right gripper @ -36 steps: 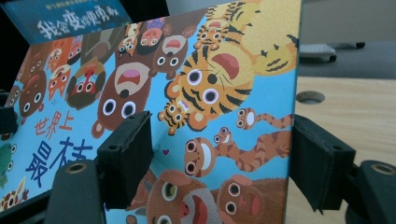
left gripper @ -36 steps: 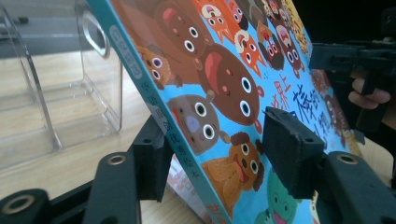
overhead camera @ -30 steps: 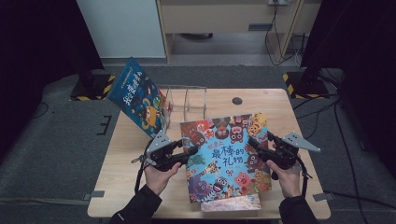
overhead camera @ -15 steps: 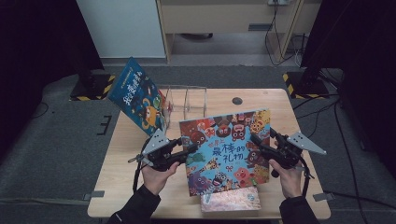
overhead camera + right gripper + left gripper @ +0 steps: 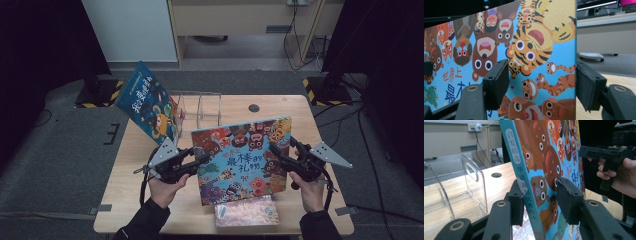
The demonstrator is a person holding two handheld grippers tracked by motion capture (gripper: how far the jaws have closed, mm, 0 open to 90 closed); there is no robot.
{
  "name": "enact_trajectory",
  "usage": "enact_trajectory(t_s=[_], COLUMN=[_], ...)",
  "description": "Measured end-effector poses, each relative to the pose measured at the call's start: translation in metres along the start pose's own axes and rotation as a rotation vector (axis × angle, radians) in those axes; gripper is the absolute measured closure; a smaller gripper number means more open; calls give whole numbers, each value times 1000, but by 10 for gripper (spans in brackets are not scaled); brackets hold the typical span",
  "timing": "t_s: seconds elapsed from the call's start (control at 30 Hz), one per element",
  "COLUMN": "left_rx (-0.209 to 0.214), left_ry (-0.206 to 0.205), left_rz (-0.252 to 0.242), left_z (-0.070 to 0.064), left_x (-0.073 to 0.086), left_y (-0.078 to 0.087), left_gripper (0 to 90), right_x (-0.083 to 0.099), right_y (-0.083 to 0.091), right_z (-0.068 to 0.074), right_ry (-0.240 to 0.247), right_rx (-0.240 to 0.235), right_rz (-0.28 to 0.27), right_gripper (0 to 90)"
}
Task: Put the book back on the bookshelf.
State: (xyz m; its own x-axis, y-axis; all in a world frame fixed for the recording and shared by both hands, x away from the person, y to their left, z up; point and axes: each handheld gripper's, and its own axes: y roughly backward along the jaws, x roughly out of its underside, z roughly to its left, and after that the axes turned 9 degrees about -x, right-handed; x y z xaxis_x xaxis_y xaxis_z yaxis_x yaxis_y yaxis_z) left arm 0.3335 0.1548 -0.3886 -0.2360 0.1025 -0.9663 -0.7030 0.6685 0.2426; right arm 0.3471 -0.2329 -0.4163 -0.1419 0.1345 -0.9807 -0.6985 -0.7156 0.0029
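Left gripper view shows your left tool (image 5: 541, 202) clamped on the spine edge of the picture book (image 5: 544, 157), pads on both faces. Right gripper view shows your right tool (image 5: 541, 85) straddling the opposite edge with its jaws apart; one pad lies against the cover, while the far pad stands off the edge, so no grip is confirmed there. High view places the book raised and tilted above the middle of the worktop (image 5: 135, 195).

Advice: close the right tool before moving, and keep both hands level.

Obstructions: the clear rack (image 5: 200, 107) just behind, a second book (image 5: 148, 102) leaning at its left, and a pink packet (image 5: 246, 216) under the book's near edge.
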Motion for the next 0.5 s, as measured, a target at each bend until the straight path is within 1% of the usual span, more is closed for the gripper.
enact_trajectory(t_s=[0.13, 0.17, 0.23, 0.33, 0.4, 0.43, 0.5], left_rx=[-1, -3, -3, 4, 7, 4, -2], left_ry=[-15, -23, -25, -30, -32, -38, -49], left_rz=[-28, -29, -36, -38, -41, -46, -52], left_z=[0, 0, -1, -2, -3, -3, -2], left_x=[-5, -6, -6, -7, -10, -11, -11], left_y=[4, 5, 7, 8, 7, 7, 8], left_gripper=[611, 615, 618, 623, 628, 630, 630], right_x=[-4, -5, -6, -5, -6, -6, -7], right_y=[-1, -1, 0, 1, 2, 2, 1], right_z=[2, 3, 5, 5, 5, 3, 4], right_ry=[20, 27, 44, 51, 45, 40, 47], right_rx=[-3, -7, -10, -14, -16, -17, -17], right_rz=[-20, -24, -29, -34, -33, -35, -36], right_gripper=[339, 340, 341, 341, 340, 340, 339])
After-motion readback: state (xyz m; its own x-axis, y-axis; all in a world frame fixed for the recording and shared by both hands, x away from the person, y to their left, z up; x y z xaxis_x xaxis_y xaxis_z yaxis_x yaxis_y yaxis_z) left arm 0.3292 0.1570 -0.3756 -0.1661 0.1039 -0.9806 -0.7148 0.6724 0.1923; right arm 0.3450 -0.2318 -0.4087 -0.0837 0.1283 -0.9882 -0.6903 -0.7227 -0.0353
